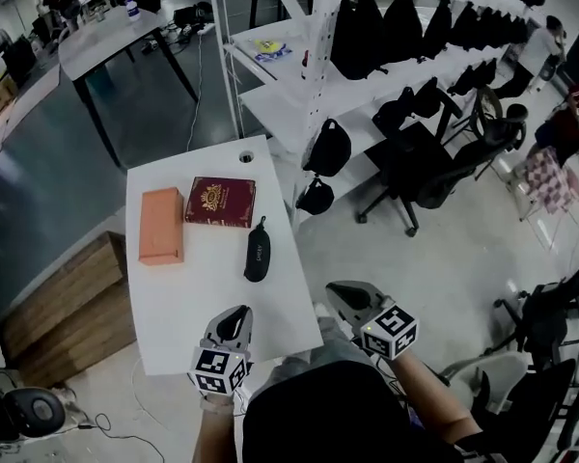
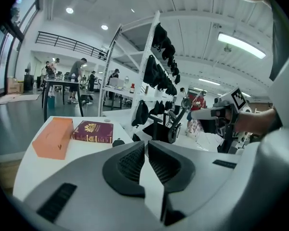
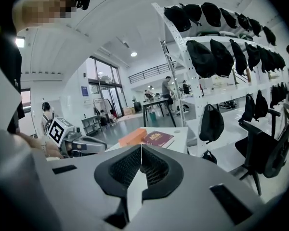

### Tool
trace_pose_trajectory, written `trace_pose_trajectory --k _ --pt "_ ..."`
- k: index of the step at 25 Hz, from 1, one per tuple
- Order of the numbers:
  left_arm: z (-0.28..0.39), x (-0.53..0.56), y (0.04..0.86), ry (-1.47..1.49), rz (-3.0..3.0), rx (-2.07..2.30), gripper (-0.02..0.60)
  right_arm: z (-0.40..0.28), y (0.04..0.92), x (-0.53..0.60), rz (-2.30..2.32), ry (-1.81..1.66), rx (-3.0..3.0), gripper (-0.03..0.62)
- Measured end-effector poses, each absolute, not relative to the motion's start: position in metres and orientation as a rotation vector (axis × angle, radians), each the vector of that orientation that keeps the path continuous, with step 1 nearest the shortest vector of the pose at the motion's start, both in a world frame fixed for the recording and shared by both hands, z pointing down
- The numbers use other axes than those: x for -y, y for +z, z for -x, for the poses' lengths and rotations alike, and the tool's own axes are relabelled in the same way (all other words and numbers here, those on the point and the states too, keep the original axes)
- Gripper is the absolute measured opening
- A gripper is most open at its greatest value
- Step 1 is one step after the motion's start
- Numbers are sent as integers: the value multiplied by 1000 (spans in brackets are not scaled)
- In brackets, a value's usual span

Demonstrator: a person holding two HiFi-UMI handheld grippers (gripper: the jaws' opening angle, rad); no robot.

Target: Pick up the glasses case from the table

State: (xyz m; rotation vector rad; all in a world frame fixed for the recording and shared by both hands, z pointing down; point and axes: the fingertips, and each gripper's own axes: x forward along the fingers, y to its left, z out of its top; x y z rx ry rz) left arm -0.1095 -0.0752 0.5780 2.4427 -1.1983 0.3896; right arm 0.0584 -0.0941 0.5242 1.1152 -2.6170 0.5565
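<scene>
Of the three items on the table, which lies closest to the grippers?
The black glasses case, slim and dark; the orange box and maroon book lie farther away.

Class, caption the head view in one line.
Left gripper and right gripper, both shut, at a table with glasses case, book, box.

Left gripper (image 1: pixel 237 316) & right gripper (image 1: pixel 342 293): light-grey shells, black ribbed pads (image 2: pixel 133 163), b/w marker cubes (image 1: pixel 218 369). Dark top (image 1: pixel 318 415).
</scene>
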Motion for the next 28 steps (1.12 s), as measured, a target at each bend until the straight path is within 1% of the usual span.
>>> trace_pose_trajectory --k 8,13,17,18,23,28 --pt "86 125 619 459 -2360 1198 26 -87 536 137 -1056 548 2547 29" --pt "74 156 658 531 -2289 1185 111 -113 547 156 -1087 560 2499 29" --pt "68 177 692 614 -2245 1180 228 -130 555 163 -1122 604 2463 29" --pt "67 182 699 640 -2235 1180 246 -134 557 165 -1126 605 2449 29" --pt "63 208 737 758 -2196 1172 312 -153 568 171 -1157 642 2392 29" --pt "64 226 769 857 -2161 1173 351 -164 578 173 -1192 680 2351 29"
